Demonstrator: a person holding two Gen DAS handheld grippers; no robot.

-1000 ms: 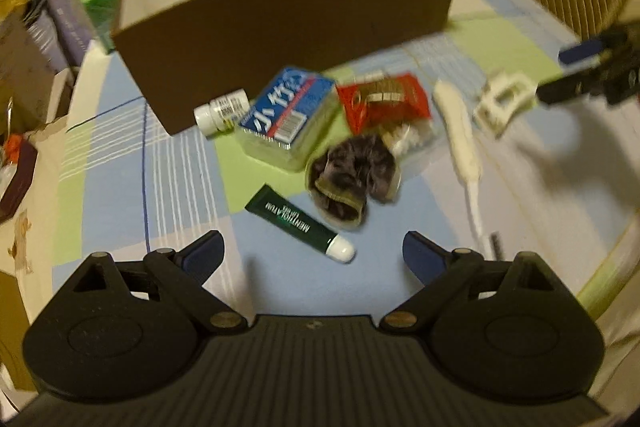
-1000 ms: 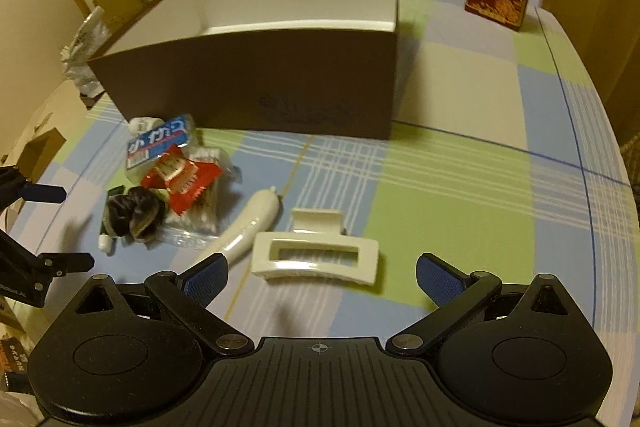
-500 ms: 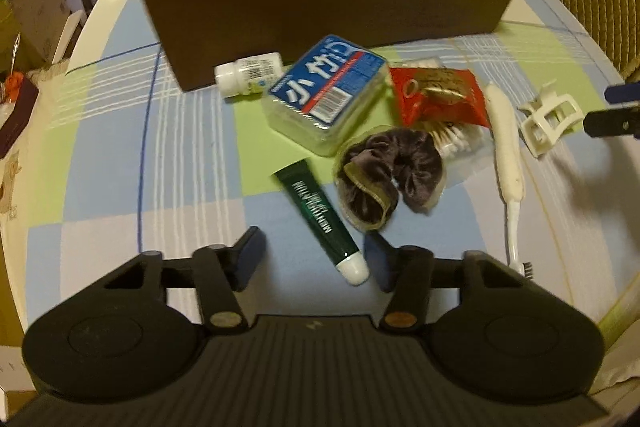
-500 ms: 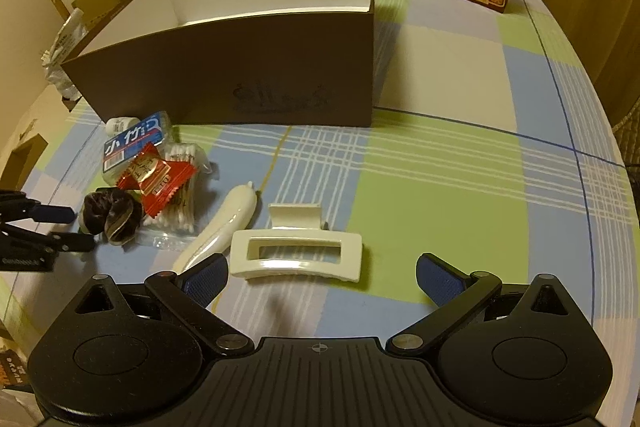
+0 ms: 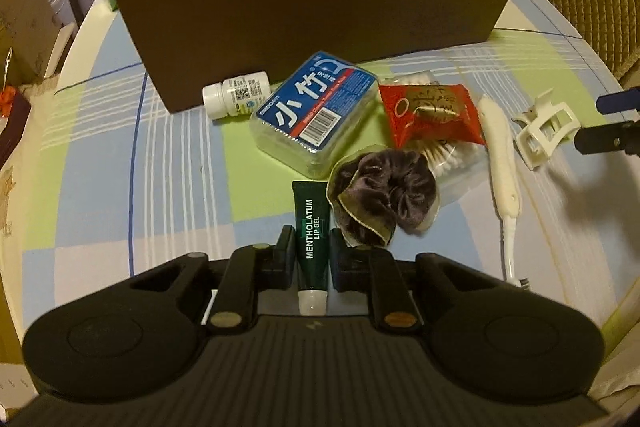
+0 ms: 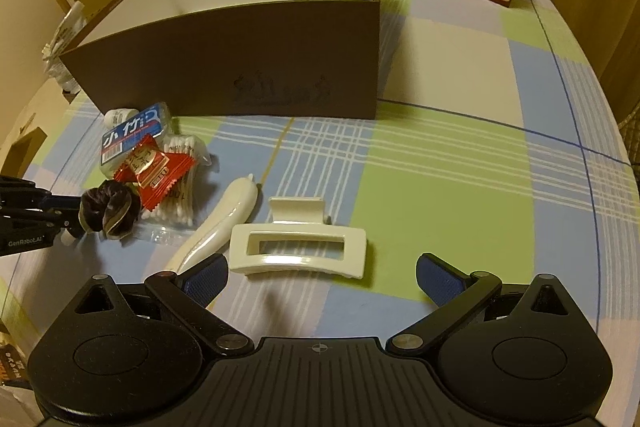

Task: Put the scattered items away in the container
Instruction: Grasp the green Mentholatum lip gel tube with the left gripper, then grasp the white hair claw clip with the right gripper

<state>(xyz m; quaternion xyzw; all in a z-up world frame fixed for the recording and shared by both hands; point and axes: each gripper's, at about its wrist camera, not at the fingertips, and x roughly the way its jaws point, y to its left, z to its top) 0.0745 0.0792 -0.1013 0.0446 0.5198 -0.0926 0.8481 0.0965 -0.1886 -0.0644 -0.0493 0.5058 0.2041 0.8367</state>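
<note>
Left wrist view: left gripper (image 5: pixel 311 251) pinches green lip gel tube (image 5: pixel 311 227) btw both fingers, white cap toward the palm; tube sits just beside a dark scrunchie (image 5: pixel 384 195) on the checked tablecloth (image 5: pixel 176 163); blue-label clear case (image 5: pixel 316 107), small white bottle (image 5: pixel 236 95), red packet (image 5: pixel 432 115) over a cotton swab bag (image 5: pixel 452 155) & white brush (image 5: pixel 500 151) lie in front of brown box (image 5: pixel 312 15), all outside it. Right wrist view: right gripper (image 6: pixel 320 279) spread wide, nothing in it, just behind the white hair claw (image 6: pixel 298 247); box interior looks bare where visible.
</note>
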